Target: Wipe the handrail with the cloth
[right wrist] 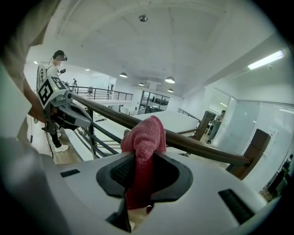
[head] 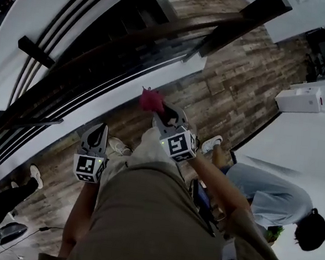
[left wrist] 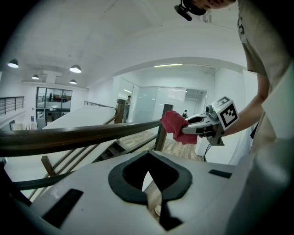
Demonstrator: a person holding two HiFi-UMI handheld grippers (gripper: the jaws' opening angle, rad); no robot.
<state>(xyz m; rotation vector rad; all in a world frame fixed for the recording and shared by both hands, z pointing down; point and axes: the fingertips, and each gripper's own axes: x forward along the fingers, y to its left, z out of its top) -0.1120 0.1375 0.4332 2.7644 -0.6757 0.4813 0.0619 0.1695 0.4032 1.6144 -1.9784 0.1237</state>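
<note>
Where the stair curves past the operator, the items stand as follows.

**Handrail** (right wrist: 197,144): dark brown wood with a rounded top. It runs in a long, gentle curve above dark balusters to a square newel post (right wrist: 251,153).

**Cloth** (right wrist: 143,137): deep pink-red terry, bunched.
- Its lower part is pinched in the right gripper (right wrist: 140,176).
- Its upper bunch stands out past the jaw tips and lies against the near side of the handrail, toward the newel-post end.
- In the left gripper view the bunch overlaps the rail's end just before the post. Whether it presses firmly cannot be told.

**Right gripper:** the jaws are clamped on the cloth, with only the thickness of the fabric between them. Its marker cube (head: 178,144) sits at the rear, toward the operator's forearm.

**Left gripper** (left wrist: 148,181): the jaws are drawn together with no more than a sliver of a gap, and nothing is between them. It is held in the air to the left of the right gripper, near the handrail but apart from it and from the cloth. Its own marker cube (head: 89,168) faces the head camera.

**Floor** (head: 237,88): wood-look planks in mixed brown tones, seen far below the railing.

**Person** (head: 268,197): in a grey top, bent low beside the operator, at the lower right of the head view.

**White box** (head: 299,100): rectangular, lying at the right edge of the floor area.

**Ceiling lamps** (left wrist: 75,69): round and lit, on a white ceiling.
</note>
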